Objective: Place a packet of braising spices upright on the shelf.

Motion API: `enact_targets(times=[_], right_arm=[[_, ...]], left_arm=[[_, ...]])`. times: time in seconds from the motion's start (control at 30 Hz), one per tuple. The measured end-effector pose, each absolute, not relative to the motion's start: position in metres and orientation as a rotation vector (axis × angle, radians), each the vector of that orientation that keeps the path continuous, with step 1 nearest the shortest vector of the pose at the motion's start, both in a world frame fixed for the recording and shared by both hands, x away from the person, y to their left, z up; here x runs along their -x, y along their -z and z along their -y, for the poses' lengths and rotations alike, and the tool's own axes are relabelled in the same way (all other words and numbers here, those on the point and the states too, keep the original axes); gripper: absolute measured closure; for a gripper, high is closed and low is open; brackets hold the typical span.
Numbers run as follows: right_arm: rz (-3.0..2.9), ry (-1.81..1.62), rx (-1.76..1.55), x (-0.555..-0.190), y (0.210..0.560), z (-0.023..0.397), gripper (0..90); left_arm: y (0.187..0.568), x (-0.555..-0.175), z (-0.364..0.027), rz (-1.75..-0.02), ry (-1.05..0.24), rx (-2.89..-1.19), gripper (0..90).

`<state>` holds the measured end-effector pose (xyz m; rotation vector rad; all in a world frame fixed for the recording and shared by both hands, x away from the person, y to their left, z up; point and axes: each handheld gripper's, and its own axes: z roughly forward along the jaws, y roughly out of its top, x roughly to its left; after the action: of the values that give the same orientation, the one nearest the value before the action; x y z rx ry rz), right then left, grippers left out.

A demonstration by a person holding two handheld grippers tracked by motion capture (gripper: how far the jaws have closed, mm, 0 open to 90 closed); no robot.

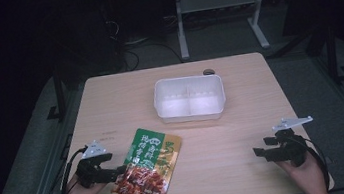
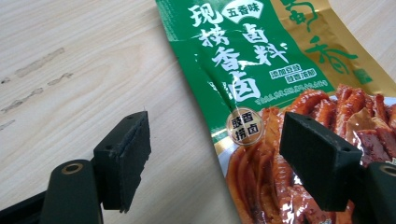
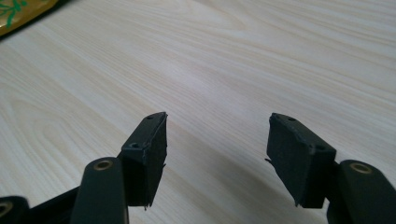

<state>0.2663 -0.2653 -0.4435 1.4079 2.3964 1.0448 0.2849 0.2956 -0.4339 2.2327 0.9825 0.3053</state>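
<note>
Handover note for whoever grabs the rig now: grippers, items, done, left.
Left hand-held gripper: open, jaws straddling the near left edge of the snack pouch, not pressing on it.
Right hand-held gripper: open, holding nothing, over bare table at the right.
Snack pouch: flat on the table, near left, printed side up.
White tray: two compartments, both empty, centre of the table beyond the pouch.
Done: nothing moved into the tray.
Left: probably grip the pouch and put it in the tray.
</note>
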Motion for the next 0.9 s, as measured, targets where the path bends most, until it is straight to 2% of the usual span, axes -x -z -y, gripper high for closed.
enact_targets(times=[0.57,0.77,0.9], right_arm=[[-2.492,-1.050,-1.324,-0.272,0.440,0.231,32.8],[-2.531,-1.036,-1.273,-0.280,0.435,0.215,32.5],[-2.548,-1.066,-1.215,-0.289,0.425,0.198,32.4]], left_arm=[[0.432,-0.281,-0.290,-0.941,-0.290,-2.259,30.9],[0.430,-0.279,-0.289,-0.929,-0.290,-2.278,37.3],[0.430,-0.279,-0.289,-0.910,-0.279,-2.295,47.9]])
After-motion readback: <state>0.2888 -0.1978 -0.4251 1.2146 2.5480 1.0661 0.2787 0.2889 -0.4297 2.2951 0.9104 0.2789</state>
